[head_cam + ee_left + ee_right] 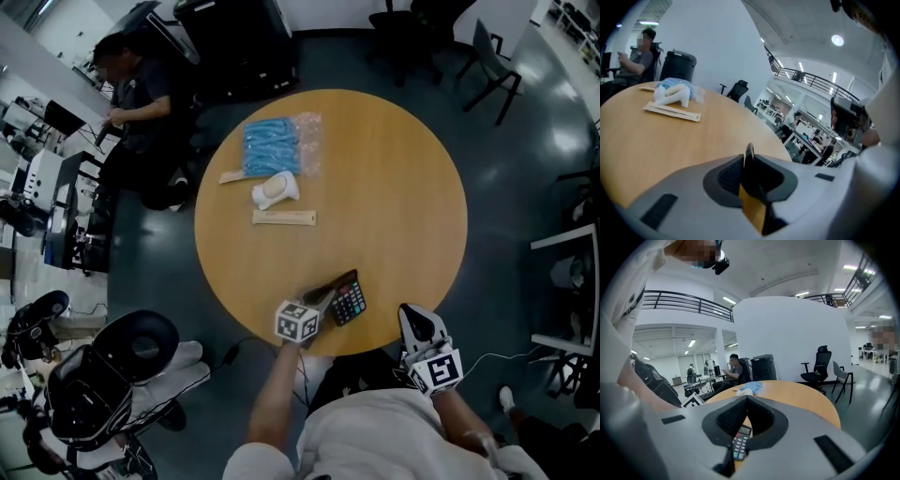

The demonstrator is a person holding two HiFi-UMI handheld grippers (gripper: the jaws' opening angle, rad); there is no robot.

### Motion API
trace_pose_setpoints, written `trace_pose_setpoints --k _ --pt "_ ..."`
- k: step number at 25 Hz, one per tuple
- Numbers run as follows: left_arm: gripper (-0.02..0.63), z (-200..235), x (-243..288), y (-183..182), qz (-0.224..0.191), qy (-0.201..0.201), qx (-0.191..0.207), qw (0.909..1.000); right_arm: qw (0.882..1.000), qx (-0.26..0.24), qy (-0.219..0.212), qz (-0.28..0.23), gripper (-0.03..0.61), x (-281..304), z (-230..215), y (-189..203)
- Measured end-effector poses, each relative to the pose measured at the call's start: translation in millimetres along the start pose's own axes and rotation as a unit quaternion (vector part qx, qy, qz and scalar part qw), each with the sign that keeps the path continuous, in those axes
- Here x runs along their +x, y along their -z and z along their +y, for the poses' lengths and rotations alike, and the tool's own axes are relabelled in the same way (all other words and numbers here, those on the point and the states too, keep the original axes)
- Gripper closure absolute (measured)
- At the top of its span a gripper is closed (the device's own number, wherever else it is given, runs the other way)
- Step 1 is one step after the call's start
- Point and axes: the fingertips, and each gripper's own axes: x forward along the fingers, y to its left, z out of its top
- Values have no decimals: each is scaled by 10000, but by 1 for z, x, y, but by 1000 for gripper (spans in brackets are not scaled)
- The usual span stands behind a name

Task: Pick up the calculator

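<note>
The calculator (349,300) is at the near edge of the round worktop (403,178), one side clamped edge-on in the jaws of the left gripper (322,298). The right gripper (413,320) is just beside it — jaws together, empty.

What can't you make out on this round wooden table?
Black rectangular calculator: part covered by left gripper, head view; only edge-on, left gripper view.
Its display: digits too small to read, right gripper view.
White curved object: too small to identify, head view.
</note>
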Motion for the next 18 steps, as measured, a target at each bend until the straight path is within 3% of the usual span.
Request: trace_pose_setpoints --k 4,7,10,18 --pt "545 -24 -38 -6 -638 -581 -198 9961 9997 -155 -116 -158 565 -5 12 -8" --pt "546 -49 -72 -16 -1138 -1107 -173 9872 9992 -242 -177 -258 565 -10 23 -16" --pt "548 -75 -109 -40 -1665 -1587 127 9731 9987 -281 -165 -402 565 -13 31 -28" --pt "548 -135 -192 -112 -2880 -2211 869 9277 9963 -343 -145 -778 564 -19 38 -62"
